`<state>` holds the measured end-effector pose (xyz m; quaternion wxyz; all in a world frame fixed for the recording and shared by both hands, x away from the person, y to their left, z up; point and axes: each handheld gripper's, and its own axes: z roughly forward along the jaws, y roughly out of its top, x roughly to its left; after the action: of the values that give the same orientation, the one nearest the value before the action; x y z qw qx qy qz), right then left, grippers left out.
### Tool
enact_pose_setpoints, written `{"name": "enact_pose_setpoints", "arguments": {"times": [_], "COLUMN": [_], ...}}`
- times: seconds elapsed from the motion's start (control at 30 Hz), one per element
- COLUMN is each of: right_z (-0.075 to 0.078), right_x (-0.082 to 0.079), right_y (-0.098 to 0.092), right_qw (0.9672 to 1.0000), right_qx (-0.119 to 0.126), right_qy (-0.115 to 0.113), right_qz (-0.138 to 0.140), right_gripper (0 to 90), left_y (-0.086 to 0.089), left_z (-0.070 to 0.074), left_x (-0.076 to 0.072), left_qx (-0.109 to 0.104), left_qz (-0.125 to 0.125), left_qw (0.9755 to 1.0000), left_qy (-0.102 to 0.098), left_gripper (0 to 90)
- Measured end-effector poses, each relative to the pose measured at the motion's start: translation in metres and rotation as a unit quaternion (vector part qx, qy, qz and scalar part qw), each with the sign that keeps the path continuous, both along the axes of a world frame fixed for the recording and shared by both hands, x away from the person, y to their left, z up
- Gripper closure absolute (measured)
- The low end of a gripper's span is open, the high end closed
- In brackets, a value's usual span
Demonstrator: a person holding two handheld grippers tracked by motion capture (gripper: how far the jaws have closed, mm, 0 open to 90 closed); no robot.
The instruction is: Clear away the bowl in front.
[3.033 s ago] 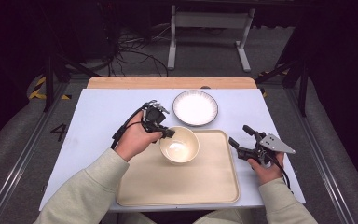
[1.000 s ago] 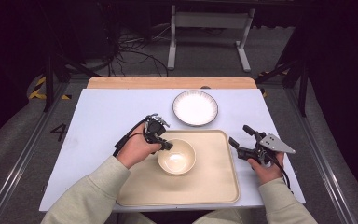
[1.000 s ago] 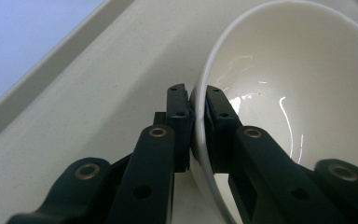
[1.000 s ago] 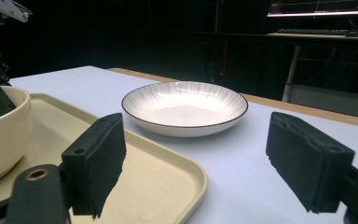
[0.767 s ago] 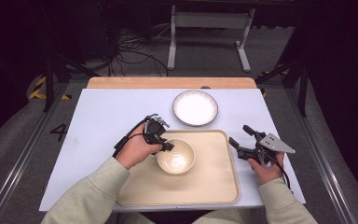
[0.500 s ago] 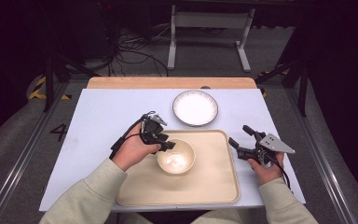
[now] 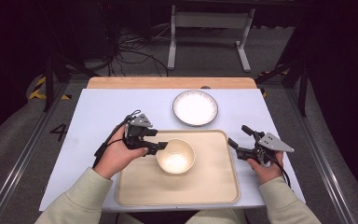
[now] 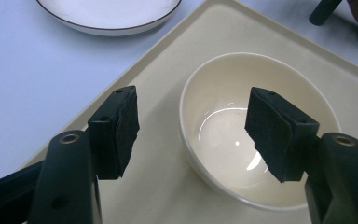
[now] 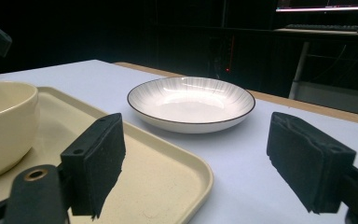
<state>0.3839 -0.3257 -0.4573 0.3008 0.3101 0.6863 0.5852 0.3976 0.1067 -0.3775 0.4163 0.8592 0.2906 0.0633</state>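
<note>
A cream bowl (image 7: 175, 156) stands upright and empty on the beige tray (image 7: 200, 186), left of its middle. My left gripper (image 7: 161, 146) is open at the bowl's left rim. In the left gripper view the bowl (image 8: 223, 116) has one jaw outside its wall and the other over its inside, with the left gripper (image 8: 191, 126) not pressing on it. My right gripper (image 7: 239, 136) is open at the tray's right edge and holds nothing. In the right gripper view the right gripper (image 9: 196, 158) points toward the white plate (image 9: 191, 100).
The white plate (image 7: 196, 107) with a dark rim lies on the white tabletop just beyond the tray's far edge. The tray (image 9: 168, 177) has a low raised lip. Bare tabletop (image 7: 98, 112) lies to the far left. A wooden strip (image 7: 168, 82) runs along the table's far edge.
The bowl came a little nearer me on the tray with the left gripper at its rim, then stayed still. The right gripper has not moved.
</note>
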Motion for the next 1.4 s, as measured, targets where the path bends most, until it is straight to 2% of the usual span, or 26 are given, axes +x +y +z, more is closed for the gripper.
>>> {"name": "enact_pose_setpoints", "arguments": {"times": [0.27, 0.67, 1.0, 1.1, 1.2, 1.4], "right_z": [0.0, 0.0, 0.0, 0.0, 0.0, 0.0], "right_x": [0.0, 0.0, 0.0, 0.0, 0.0, -0.001], "right_y": [0.0, -0.001, -0.001, -0.001, -0.001, -0.001], "right_qw": [1.0, 0.9999, 0.9999, 0.9999, 0.9998, 0.9998], "right_qx": [-0.002, 0.003, 0.002, 0.001, 0.003, 0.001], "right_qy": [-0.001, 0.0, -0.003, -0.004, -0.004, -0.005], "right_qz": [0.004, 0.012, 0.016, 0.016, 0.018, 0.022], "right_gripper": [18.0, 14.8, 13.0, 12.9, 12.8, 12.8], "left_y": [0.024, 0.059, 0.089, 0.095, 0.101, 0.111], "left_z": [0.001, -0.005, -0.011, -0.014, -0.018, -0.029], "left_x": [-0.01, -0.018, -0.025, -0.025, -0.026, -0.027], "left_qx": [-0.019, -0.039, -0.059, -0.066, -0.076, -0.085], "left_qz": [0.015, 0.031, 0.047, 0.049, 0.054, 0.061], "left_qw": [0.9995, 0.9967, 0.9932, 0.9924, 0.9914, 0.9883], "left_qy": [-0.021, -0.064, -0.089, -0.092, -0.092, -0.11], "left_gripper": [30.9, 20.6, 17.5, 17.2, 17.1, 16.9]}}
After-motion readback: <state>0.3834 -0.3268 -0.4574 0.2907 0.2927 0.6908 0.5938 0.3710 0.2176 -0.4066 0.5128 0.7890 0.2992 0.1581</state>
